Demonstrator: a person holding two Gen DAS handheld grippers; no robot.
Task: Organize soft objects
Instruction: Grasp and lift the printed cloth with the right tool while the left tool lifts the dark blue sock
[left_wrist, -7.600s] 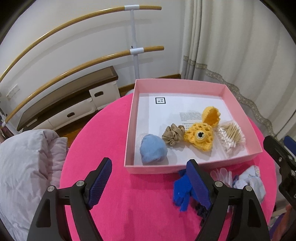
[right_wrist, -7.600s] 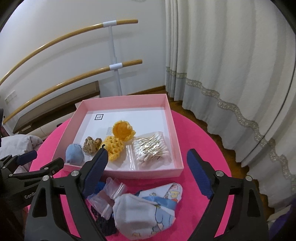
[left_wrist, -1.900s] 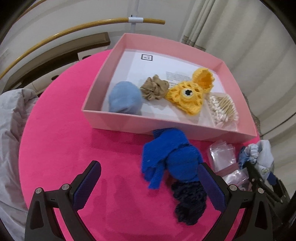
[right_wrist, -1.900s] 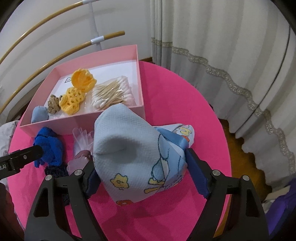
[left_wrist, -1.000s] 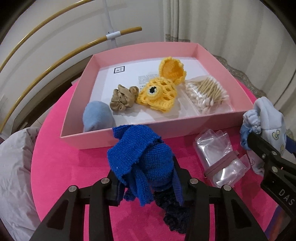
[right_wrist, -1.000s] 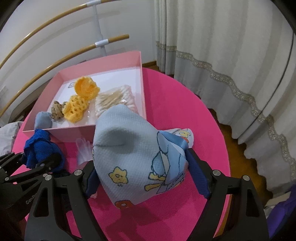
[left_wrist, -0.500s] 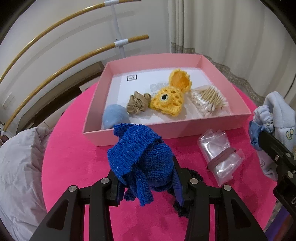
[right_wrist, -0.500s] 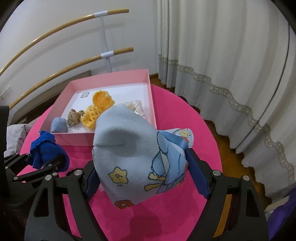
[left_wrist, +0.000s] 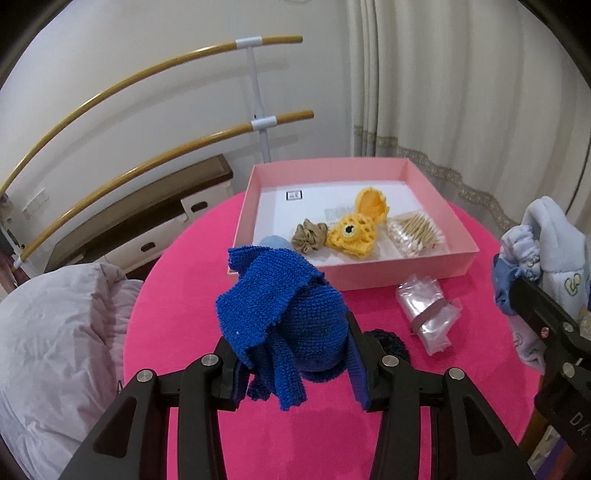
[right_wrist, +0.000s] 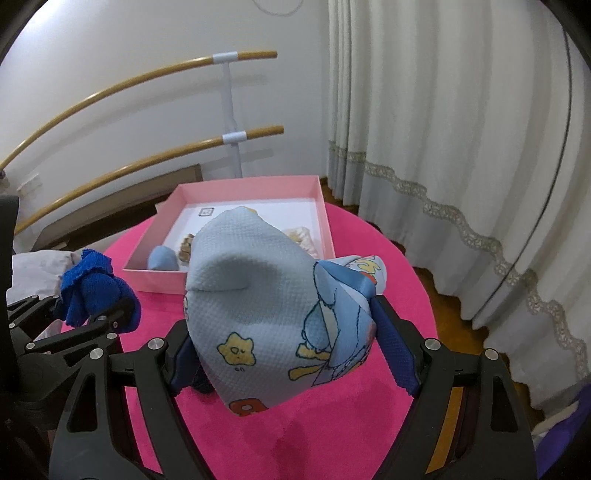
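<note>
Two grippers hold soft things above the round pink table (left_wrist: 192, 424), both on the near side of the shallow pink cardboard box (left_wrist: 402, 271). The left gripper (left_wrist: 295, 362) is clamped narrowly on a royal-blue knitted bundle (left_wrist: 280, 310), its jaws having just eased slightly apart while the knit stays pinched between them. The right gripper (right_wrist: 291, 354), jaws wide, presses on a bulky pale-blue cartoon-print cloth (right_wrist: 266, 291). Inside the box lie a yellow crocheted piece (left_wrist: 354, 236), a tan scrunchie (left_wrist: 309, 238), a light-blue pouf (left_wrist: 275, 242) and bagged cotton swabs (left_wrist: 415, 234).
</note>
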